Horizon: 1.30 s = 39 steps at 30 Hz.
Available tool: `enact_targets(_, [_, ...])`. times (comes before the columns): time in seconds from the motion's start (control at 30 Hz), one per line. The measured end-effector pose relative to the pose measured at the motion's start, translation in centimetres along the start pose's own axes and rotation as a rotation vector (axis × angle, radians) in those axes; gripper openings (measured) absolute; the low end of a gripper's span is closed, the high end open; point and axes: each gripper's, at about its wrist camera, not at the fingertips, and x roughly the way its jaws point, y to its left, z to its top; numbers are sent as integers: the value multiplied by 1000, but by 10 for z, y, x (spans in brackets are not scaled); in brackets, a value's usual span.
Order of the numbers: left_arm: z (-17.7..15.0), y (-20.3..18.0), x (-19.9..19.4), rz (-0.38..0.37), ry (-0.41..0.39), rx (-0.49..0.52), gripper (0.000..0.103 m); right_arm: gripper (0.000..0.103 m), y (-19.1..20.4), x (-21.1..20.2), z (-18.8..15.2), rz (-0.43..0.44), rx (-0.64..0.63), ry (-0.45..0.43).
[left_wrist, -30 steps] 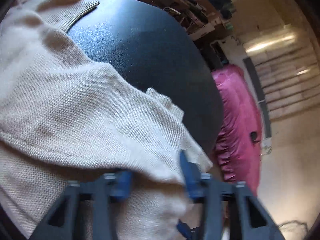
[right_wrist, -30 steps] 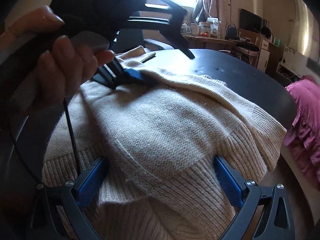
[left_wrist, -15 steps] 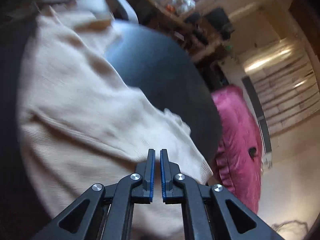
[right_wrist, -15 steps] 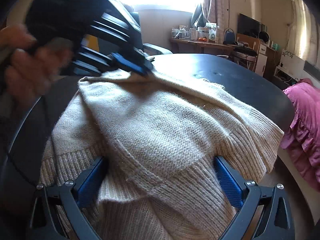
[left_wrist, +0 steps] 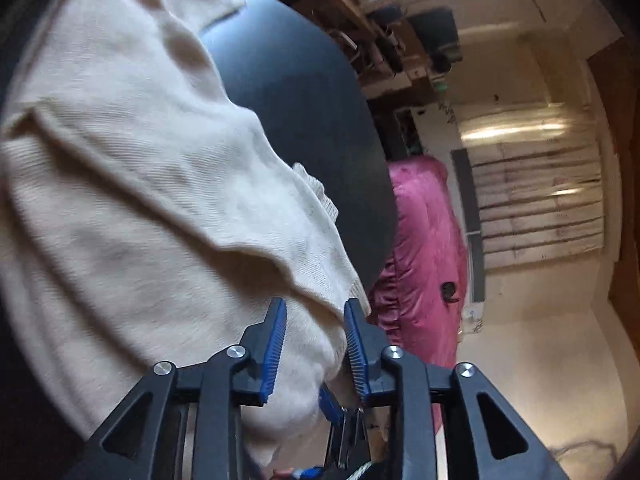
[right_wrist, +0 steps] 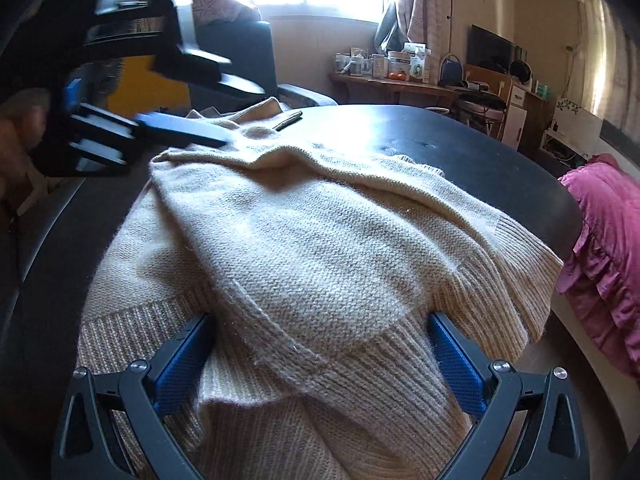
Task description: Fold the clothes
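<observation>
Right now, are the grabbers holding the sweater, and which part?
Neither holds it. The right gripper stands wide open around the sweater's ribbed hem. The left gripper is open above a fold.

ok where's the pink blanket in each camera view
Left wrist view: the pink blanket hangs right of centre, just past the black table edge.
Right wrist view: the pink blanket sits at the far right edge.
Shared landmark: the cream sweater lying on the black table.

Cream sweater on black table
</observation>
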Motion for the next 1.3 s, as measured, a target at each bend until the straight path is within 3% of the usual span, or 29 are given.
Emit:
enact_targets(0.2, [19,-5,33,104,29,-11,39,103,-1,-1,-1,7,-1,-7])
enact_targets(0.3, [24,-7,35,169,-25,11,39,103,-2,-1,-1,11,-1,-10])
enact_targets(0.37, [24,-7,32,163,-30,24,30,103,-2,-1,-1,10,-1,-17])
enact_targets(0.43, [24,-8,30,156,-34,37,9,103,-2,-1,-1,9,-1,-23])
enact_targets(0.47, [24,-8,28,153,-36,43,3,103,-2,-2,-1,8,0,-26])
enact_targets(0.57, [24,-11,20,118,-46,57,3,103,-3,-2,-1,7,0,-36])
enact_targets(0.7, [23,-16,-14,19,-127,63,3,103,-3,-2,-1,4,1,-49])
enact_targets(0.83, [20,-6,-71,-8,-287,41,3,103,-3,-2,-1,2,0,-46])
enact_targets(0.97, [9,22,-121,63,-384,-1,3,103,-3,-2,0,-2,0,-40])
enact_targets(1.3, [-75,137,-230,185,-512,-153,3,103,-1,-3,-2,-13,-5,-25])
